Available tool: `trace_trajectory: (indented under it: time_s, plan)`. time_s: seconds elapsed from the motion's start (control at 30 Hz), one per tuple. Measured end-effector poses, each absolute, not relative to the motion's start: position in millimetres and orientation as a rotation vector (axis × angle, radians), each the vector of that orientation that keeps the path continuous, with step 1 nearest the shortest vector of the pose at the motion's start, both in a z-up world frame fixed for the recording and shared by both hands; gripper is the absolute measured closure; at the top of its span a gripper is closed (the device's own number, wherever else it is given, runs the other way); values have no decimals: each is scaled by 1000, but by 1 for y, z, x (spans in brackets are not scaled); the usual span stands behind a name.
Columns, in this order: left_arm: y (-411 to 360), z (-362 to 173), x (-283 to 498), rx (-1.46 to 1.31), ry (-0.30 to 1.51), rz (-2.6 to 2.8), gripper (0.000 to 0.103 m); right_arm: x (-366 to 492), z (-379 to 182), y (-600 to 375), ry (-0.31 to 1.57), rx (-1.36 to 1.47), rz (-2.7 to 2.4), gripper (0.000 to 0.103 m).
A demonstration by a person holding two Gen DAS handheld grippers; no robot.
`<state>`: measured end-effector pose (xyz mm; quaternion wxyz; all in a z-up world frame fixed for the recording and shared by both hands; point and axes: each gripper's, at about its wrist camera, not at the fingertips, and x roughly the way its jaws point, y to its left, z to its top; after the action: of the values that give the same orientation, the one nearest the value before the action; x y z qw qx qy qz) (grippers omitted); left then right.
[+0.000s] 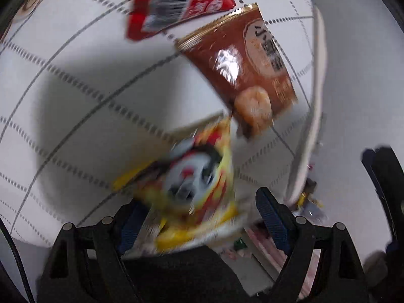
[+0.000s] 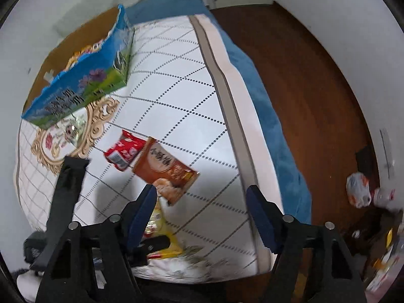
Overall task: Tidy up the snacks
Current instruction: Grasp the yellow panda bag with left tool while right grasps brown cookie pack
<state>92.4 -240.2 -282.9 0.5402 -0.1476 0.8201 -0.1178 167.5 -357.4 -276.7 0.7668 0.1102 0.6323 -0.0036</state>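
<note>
A quilted bed [image 2: 176, 80] carries an open blue box [image 2: 83, 75] near its far corner. Red [image 2: 123, 150], brown [image 2: 165, 170] and yellow packets [image 1: 194, 184] lie loose, unsorted. Both tools, left [image 1: 199, 217] and right [image 2: 202, 212], gape empty.

Light: bright, even, from above.
Shadows: soft grey patches on the quilted mattress [image 1: 75, 80].
Blur: yellow snack packet [image 1: 192, 184] smeared.
Edges: fisheye-bent, dark corners.
</note>
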Motion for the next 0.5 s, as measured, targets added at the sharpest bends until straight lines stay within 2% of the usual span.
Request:
trace_trajectory:
  time_s: [0.07, 0.1, 0.13, 0.37, 0.5]
  plan:
    - [-250, -282, 92, -256, 1910, -249, 35, 174, -282, -364, 1387, 205, 38, 27]
    - [-253, -281, 91, -188, 1895, -242, 49, 178, -286, -365, 1399, 189, 67, 27]
    - [-254, -280, 90, -150, 1886, -244, 56, 181, -291, -365, 1409, 180, 92, 27]
    - [-192, -258, 106, -68, 1750, -11, 56, 213, -338, -310, 1485, -20, 331, 27]
    - [-138, -252, 120, -121, 1726, 132, 56, 224, -362, -268, 1516, -176, 420, 27]
